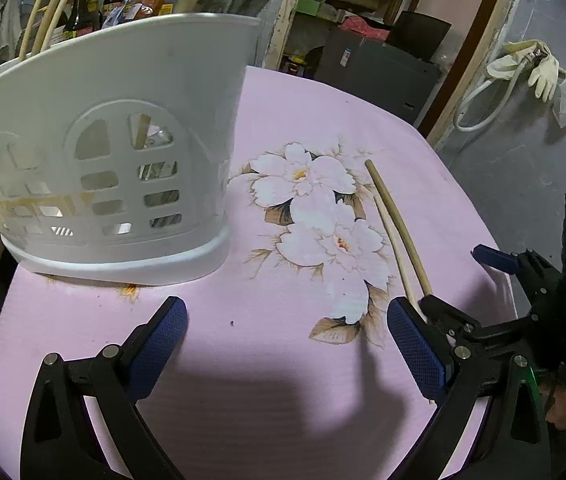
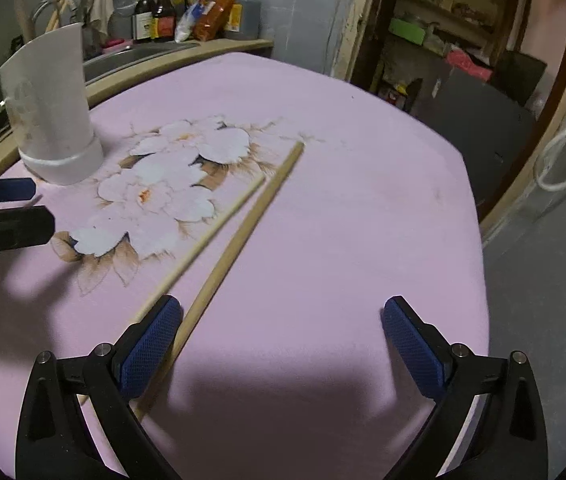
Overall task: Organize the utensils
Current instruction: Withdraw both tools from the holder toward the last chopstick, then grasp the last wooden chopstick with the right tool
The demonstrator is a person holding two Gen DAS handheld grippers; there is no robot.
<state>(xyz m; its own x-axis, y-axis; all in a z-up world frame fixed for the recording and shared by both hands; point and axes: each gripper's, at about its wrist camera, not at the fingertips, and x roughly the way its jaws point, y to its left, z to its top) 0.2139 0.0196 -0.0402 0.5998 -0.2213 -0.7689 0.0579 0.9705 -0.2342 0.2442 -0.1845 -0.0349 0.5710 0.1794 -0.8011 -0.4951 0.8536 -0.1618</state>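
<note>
Two chopsticks (image 2: 239,224) lain lengthwise ahead of right gripper (image 2: 283,344), beside its left pad; nearer arm. Both tongs spread wide, nothing held; left gripper (image 1: 287,340) idle.

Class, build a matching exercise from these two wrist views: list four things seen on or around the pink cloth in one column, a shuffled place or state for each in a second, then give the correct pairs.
Column 1
1. white utensil holder
2. two loose chopsticks
3. left hand-held gripper
4. sauce bottles

Column 2
A. lying flat beside the flower print
B. lined up on the counter behind the table
C. standing upright with chopsticks in it
D. open, holding nothing

Pairs: 1-C, 2-A, 3-D, 4-B
</note>
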